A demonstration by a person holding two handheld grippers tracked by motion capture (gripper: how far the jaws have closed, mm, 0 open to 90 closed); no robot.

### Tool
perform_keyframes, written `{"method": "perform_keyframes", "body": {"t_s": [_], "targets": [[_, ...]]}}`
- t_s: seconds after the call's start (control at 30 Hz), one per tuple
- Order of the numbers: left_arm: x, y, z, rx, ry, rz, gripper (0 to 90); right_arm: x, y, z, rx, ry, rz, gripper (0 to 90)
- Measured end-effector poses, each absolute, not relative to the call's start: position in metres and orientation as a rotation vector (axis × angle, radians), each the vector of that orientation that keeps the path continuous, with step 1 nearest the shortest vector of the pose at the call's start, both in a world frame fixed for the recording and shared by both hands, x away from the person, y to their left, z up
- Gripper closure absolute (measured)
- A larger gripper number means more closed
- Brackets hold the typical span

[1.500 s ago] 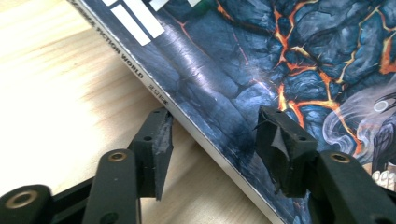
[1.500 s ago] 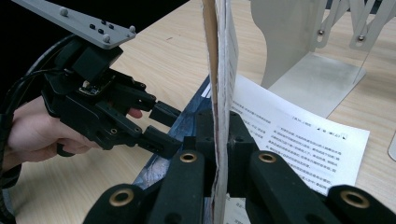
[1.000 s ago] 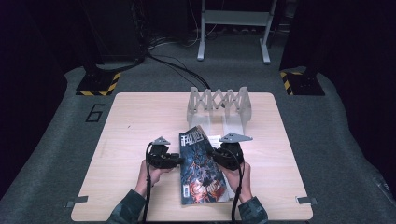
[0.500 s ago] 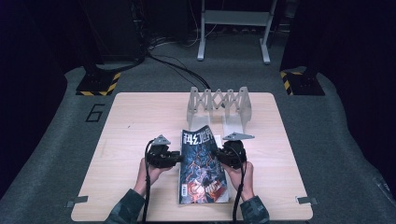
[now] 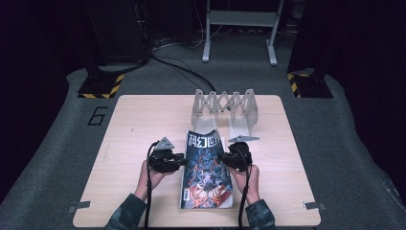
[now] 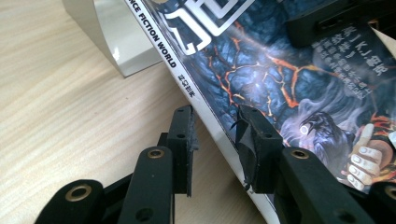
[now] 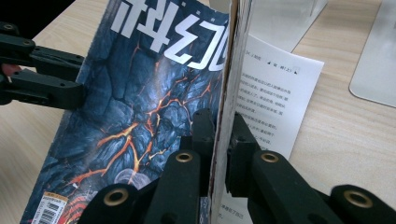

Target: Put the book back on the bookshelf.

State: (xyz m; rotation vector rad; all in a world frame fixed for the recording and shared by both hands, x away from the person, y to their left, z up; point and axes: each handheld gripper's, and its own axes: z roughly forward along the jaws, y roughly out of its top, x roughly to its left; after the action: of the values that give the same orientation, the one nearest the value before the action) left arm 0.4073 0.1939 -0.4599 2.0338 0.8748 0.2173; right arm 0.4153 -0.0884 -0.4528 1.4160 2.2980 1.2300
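My left gripper (image 6: 215,149) has just been closing, but its jaws stand a little apart astride the spine of the science-fiction magazine (image 5: 206,172), which is lifted at its far end off the wooden table (image 5: 287,158) before the folding book rack (image 5: 225,108). I should seat the spine before squeezing. My right gripper (image 7: 220,140) is clamped on the page edge; keep it firm so no loose page slips.
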Motion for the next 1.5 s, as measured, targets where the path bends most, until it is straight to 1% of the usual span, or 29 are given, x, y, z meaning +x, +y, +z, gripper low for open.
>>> {"method": "perform_keyframes", "body": {"t_s": [0.1,0.33,0.47,0.53,0.57,0.77,1.0,1.1,1.3,1.5], "targets": [[0.406,0.193,-0.456,2.047,0.840,0.245,67.7,0.417,-0.089,-0.454,1.431,2.304,1.226,84.6],[0.404,0.191,-0.451,2.073,0.808,0.253,67.7,0.420,-0.088,-0.454,1.444,2.306,1.213,84.4],[0.402,0.190,-0.448,2.077,0.790,0.295,67.7,0.422,-0.088,-0.454,1.459,2.320,1.204,84.1],[0.401,0.190,-0.448,2.077,0.789,0.289,67.7,0.423,-0.087,-0.454,1.455,2.321,1.203,84.0],[0.399,0.190,-0.445,2.093,0.753,0.327,67.6,0.424,-0.087,-0.453,1.450,2.319,1.208,83.9],[0.392,0.187,-0.435,2.101,0.688,0.383,67.6,0.424,-0.085,-0.451,1.441,2.310,1.211,83.7],[0.386,0.185,-0.427,2.100,0.651,0.434,67.8,0.422,-0.082,-0.445,1.419,2.283,1.222,83.6],[0.383,0.184,-0.426,2.109,0.625,0.472,68.1,0.424,-0.083,-0.445,1.417,2.284,1.226,82.5],[0.380,0.180,-0.426,2.092,0.587,0.482,68.9,0.432,-0.090,-0.454,1.522,2.308,1.247,79.6],[0.376,0.181,-0.425,2.087,0.540,0.505,69.4,0.441,-0.095,-0.456,1.525,2.292,1.336,76.0]]}}
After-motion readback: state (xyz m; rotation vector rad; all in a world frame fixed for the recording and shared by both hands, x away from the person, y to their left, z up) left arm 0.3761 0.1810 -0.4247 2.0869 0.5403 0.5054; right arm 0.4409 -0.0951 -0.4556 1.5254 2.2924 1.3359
